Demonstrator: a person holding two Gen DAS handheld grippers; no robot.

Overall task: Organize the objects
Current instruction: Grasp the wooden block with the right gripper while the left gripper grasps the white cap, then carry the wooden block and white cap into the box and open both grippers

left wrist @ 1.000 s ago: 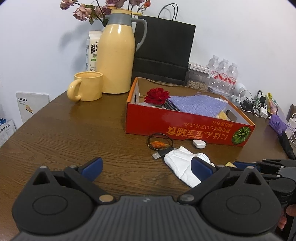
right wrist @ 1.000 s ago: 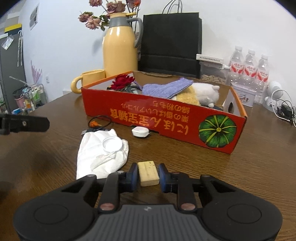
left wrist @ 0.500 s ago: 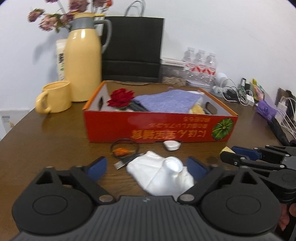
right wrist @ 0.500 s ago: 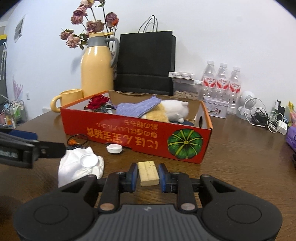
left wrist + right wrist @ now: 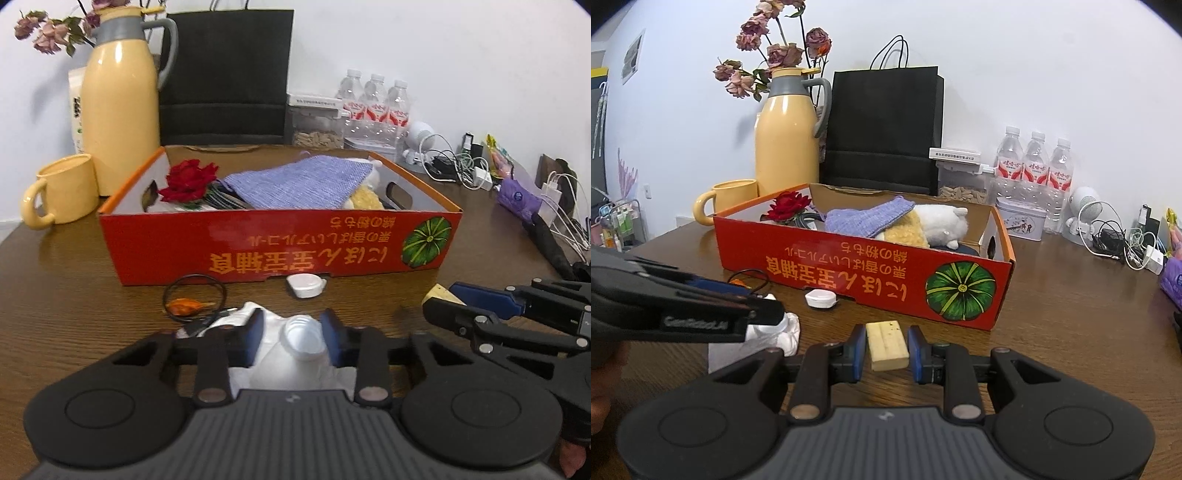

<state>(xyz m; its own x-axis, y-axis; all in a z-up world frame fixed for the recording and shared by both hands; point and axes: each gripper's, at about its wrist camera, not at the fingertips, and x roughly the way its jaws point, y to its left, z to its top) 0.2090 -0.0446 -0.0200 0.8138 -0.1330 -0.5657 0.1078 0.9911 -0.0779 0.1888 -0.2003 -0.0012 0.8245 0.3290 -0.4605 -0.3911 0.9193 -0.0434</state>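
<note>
On the brown wooden surface (image 5: 74, 302), in front of the red cardboard box (image 5: 280, 240), we see our left gripper (image 5: 291, 334) closed around a crumpled white cloth (image 5: 275, 354) with a small translucent cup (image 5: 303, 336) sitting on top of it; the blue pads press in from both sides. Our right gripper (image 5: 887, 345) clenches a pale yellow block (image 5: 886, 345) (it looks like a sponge or eraser, we cannot tell which), held just above the surface near the box's front corner with the green pumpkin print. Inside the box lie a red rose (image 5: 188, 181), a lilac knitted cloth (image 5: 299, 184) and a white plush toy (image 5: 942, 223). Just before the box rest a small white case (image 5: 306, 285) and a black cable loop (image 5: 194, 297) with an orange piece. Behind the box stand a yellow jug (image 5: 118, 99), a yellow mug (image 5: 61, 192) and a black paper bag (image 5: 225, 74).
</note>
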